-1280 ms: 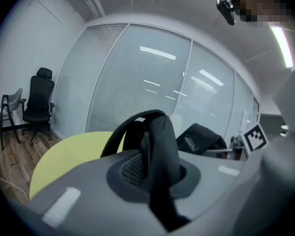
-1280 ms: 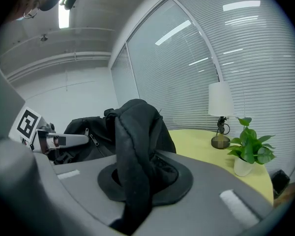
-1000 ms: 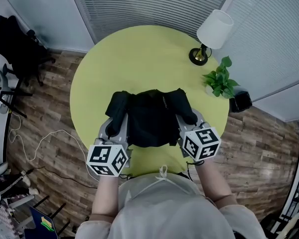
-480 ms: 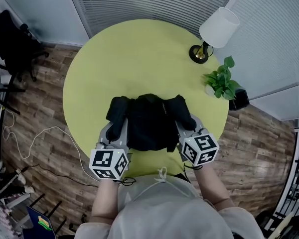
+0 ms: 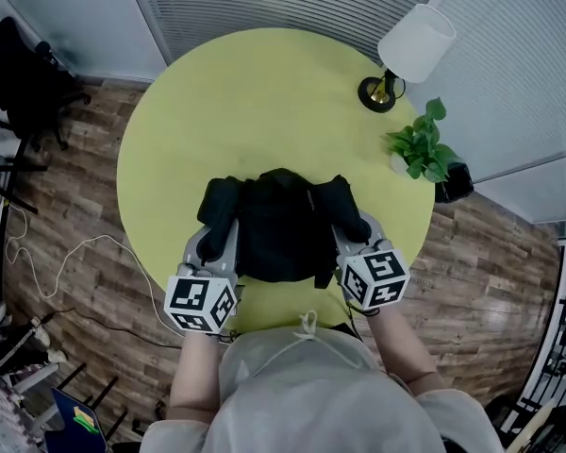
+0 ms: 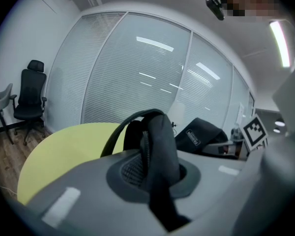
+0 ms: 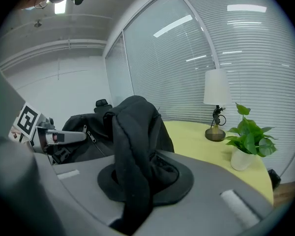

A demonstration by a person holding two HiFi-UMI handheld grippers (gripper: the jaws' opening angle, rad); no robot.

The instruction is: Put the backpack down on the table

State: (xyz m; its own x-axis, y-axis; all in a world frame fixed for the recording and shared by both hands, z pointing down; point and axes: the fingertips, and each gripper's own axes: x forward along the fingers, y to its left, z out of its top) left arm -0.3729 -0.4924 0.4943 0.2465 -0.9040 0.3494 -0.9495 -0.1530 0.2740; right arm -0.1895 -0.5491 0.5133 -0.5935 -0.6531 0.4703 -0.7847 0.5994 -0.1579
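Black padded strap fabric is sitting pinched between the fingers of the left gripper, which are pressing together on one shoulder strap. The fingers of the right gripper are clamping a second shoulder strap in the same way. Both straps are running to a single black backpack, which is hanging between the two grippers over the near part of the round yellow-green tabletop. Whether its underside is touching the surface cannot be told. A small white label is showing on the backpack, but its writing is too small to read. Each gripper is carrying one cube of black-and-white square markers, two in all: the left cube and the right cube. At the far right edge of the tabletop, one white-shaded lamp and one potted green plant are standing near each other. One black office chair is standing on the wooden floor.
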